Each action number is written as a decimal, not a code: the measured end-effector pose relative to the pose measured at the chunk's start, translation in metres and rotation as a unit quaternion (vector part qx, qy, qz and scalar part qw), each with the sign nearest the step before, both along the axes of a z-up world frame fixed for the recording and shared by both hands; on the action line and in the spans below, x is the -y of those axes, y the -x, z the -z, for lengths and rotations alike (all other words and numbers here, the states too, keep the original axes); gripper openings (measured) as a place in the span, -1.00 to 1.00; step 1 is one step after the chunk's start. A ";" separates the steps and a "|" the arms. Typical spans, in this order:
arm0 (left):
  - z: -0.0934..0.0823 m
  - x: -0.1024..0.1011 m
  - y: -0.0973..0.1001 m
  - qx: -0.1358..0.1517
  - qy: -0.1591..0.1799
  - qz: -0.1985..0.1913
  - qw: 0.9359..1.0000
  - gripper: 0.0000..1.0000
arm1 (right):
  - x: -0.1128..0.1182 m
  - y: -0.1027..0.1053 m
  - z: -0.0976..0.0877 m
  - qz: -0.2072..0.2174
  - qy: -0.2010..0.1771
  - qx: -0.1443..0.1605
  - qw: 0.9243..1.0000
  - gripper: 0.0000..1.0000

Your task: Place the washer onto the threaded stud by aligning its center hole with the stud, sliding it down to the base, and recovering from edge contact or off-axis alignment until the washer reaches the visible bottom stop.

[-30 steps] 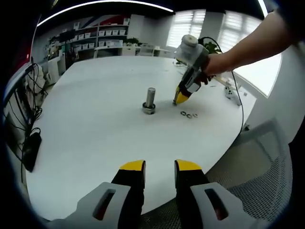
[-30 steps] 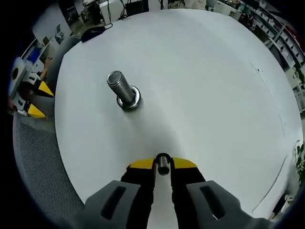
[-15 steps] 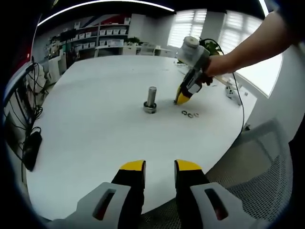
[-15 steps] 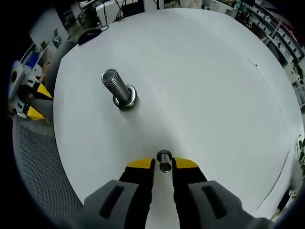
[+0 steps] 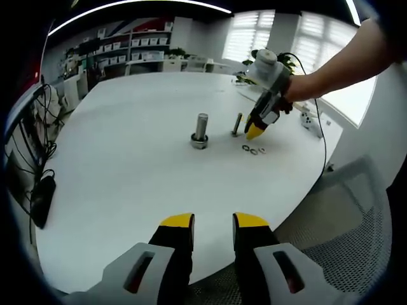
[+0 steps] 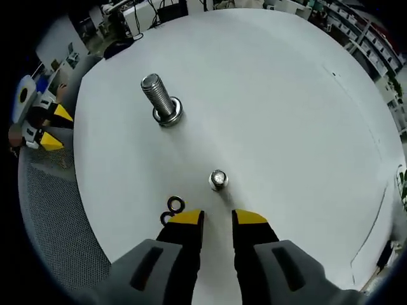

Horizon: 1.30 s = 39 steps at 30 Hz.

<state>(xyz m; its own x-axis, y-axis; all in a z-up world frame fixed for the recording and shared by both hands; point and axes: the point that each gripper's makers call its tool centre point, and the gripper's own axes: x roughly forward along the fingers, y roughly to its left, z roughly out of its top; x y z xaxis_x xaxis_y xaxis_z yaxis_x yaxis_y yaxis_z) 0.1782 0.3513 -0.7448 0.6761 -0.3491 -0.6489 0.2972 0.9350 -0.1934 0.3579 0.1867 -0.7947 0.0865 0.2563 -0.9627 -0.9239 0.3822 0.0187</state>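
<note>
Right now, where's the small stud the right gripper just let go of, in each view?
Left gripper view: the small stud stands upright right of centre, beside the right gripper.
Right gripper view: it stands just beyond the open jaws, below centre.
Shared landmark: the large threaded stud nearby on the white table.

Round white tabletop [image 6: 286,114]: large threaded steel stud [image 6: 160,105] upright on its wide base. Smaller steel bolt [image 6: 218,180] stands upright nearby, apart from it. Small metal washers [image 6: 173,206] lie flat in a loose cluster beside the smaller bolt; left gripper view shows 3 [image 5: 253,150].
</note>
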 end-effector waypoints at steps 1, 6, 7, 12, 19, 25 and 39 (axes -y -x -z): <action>0.000 0.000 0.000 0.000 0.001 0.000 1.000 -0.57 | 0.002 0.002 0.000 0.002 0.000 -0.001 1.000 -0.57; 0.000 -0.001 0.000 0.000 0.001 -0.001 1.000 -0.57 | 0.007 0.017 0.001 0.007 -0.009 -0.006 1.000 -0.57; 0.000 -0.001 0.000 0.000 0.001 -0.001 1.000 -0.57 | 0.008 0.020 0.001 0.008 -0.011 -0.008 1.000 -0.56; 0.000 -0.001 0.000 0.000 0.000 -0.001 1.000 -0.56 | 0.005 0.037 0.003 -0.015 -0.012 -0.010 1.000 -0.55; 0.000 0.000 0.000 0.001 0.000 0.001 1.000 -0.56 | -0.004 0.047 0.000 -0.036 -0.019 -0.008 0.999 -0.52; -0.002 0.000 0.000 0.003 0.002 -0.001 1.000 -0.56 | -0.012 0.049 0.001 -0.036 -0.025 -0.008 0.999 -0.52; -0.003 -0.001 -0.001 0.008 0.003 -0.004 1.000 -0.56 | -0.014 0.051 0.004 -0.083 0.017 0.012 0.996 -0.56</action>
<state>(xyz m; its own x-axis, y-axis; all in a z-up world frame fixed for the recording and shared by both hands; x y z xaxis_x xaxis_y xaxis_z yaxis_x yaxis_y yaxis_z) 0.1792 0.3526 -0.7414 0.6896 -0.3473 -0.6355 0.2930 0.9363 -0.1938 0.3072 0.2007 -0.7991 0.0684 0.2368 -0.9691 -0.9743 0.2250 -0.0138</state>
